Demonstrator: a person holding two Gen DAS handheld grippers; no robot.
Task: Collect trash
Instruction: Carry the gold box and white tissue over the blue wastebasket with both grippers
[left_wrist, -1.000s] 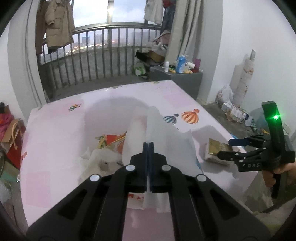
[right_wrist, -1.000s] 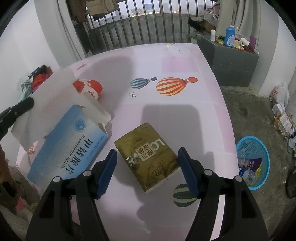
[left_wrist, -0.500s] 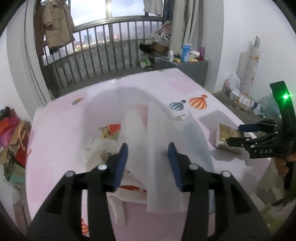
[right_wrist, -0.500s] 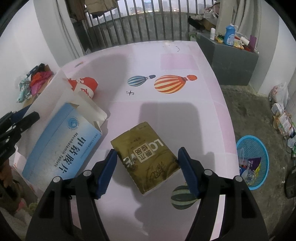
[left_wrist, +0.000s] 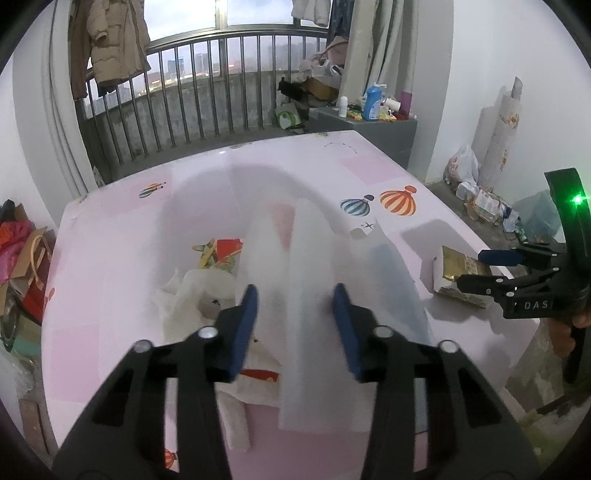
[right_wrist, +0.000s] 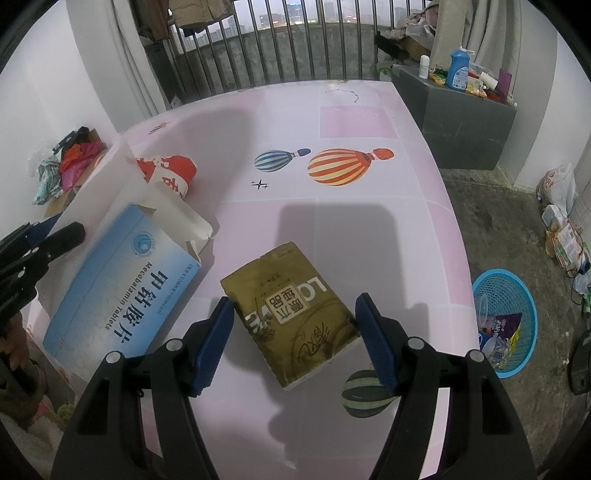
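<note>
Straddling gold tissue pack (right_wrist: 295, 310) printed "LO", right gripper (right_wrist: 295, 343) spread wide, blue pads either side, not touching; "DAS" on its body in left view. Left gripper (left_wrist: 295, 328) also parted, white foam sheet (left_wrist: 314, 317) standing loose between pads. Blue-white "Mecobalamin Tablets" box (right_wrist: 122, 280) just beside pack on pink balloon-print table (right_wrist: 354, 122). Blue waste basket (right_wrist: 517, 325) on floor, well apart.

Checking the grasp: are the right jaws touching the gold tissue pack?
Apart. The right wrist view shows the right gripper open, pink table visible between each jaw and the gold tissue pack.
</note>
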